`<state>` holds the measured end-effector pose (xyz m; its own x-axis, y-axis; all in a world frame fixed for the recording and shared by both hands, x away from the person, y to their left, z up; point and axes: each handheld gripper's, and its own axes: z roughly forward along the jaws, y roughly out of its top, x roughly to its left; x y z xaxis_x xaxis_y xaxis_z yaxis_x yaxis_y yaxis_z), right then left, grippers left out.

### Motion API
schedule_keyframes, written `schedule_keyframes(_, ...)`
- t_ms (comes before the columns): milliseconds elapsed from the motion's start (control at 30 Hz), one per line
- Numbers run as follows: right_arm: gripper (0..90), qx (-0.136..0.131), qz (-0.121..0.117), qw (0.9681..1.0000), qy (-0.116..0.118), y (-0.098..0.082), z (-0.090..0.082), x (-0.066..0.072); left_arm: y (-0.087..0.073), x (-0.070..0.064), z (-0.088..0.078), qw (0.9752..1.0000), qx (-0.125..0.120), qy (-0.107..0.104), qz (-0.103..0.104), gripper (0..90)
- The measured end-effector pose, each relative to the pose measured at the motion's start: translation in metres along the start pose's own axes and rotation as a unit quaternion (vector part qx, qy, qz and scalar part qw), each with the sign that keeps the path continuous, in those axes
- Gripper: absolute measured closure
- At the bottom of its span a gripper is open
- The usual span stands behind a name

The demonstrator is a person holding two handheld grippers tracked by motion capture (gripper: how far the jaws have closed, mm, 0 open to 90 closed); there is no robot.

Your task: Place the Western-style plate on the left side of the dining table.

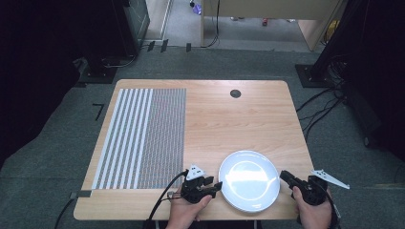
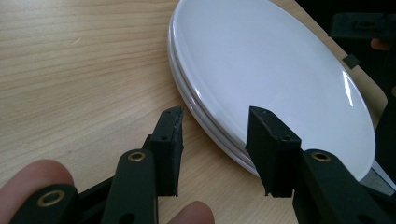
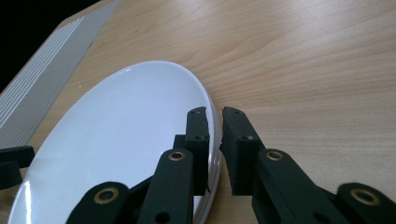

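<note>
White plate (image 1: 249,180) sitting near table's (image 1: 229,119) front edge, at 5 o'clock of tabletop. Right gripper (image 3: 215,114) pinching plate rim at 3 o'clock, jaws narrow, rim between pads. Left gripper (image 2: 214,116) straddling rim at 9 o'clock, jaws half-wide, not visibly pressing. Left view suggesting two stacked plates. Advice: seat left pads squarely before lifting, keeping both sides level.

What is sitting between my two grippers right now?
The stacked white plates lie between them in the high view. The right gripper has its fingers closed on the plate rim; the left gripper straddles the opposite rim, not visibly clamped.
</note>
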<state>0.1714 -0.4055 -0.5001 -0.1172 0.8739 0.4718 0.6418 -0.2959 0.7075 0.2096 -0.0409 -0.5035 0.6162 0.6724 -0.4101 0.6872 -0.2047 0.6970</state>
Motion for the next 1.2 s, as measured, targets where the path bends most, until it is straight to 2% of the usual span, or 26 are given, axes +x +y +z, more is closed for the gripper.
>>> schedule_keyframes(167,81.9,0.013,0.004,0.9999,0.002,-0.002,0.005,0.0,0.0,-0.002,0.001,0.9999,0.008,-0.014,0.001,62.5)
schedule_keyframes(400,84.0,0.025,0.009,0.9996,0.0,-0.004,0.011,0.001,0.0,-0.001,0.003,0.9994,0.015,-0.03,-0.006,63.8)
schedule_keyframes(467,84.8,0.026,0.019,0.9995,0.003,-0.003,0.011,0.0,-0.001,0.0,0.004,0.9991,0.018,-0.037,-0.007,64.0)
schedule_keyframes(767,84.9,0.028,0.025,0.9991,0.018,-0.003,0.012,-0.001,0.001,0.004,0.002,0.9993,0.016,-0.032,-0.008,64.7)
schedule_keyframes(933,84.6,0.028,0.023,0.9992,0.02,-0.004,0.012,-0.001,0.002,0.004,0.001,0.9992,0.015,-0.037,-0.011,64.4)
schedule_keyframes(1200,85.3,0.029,0.031,0.9988,0.025,-0.004,0.013,-0.002,0.003,0.004,-0.001,0.999,0.016,-0.042,-0.007,64.6)
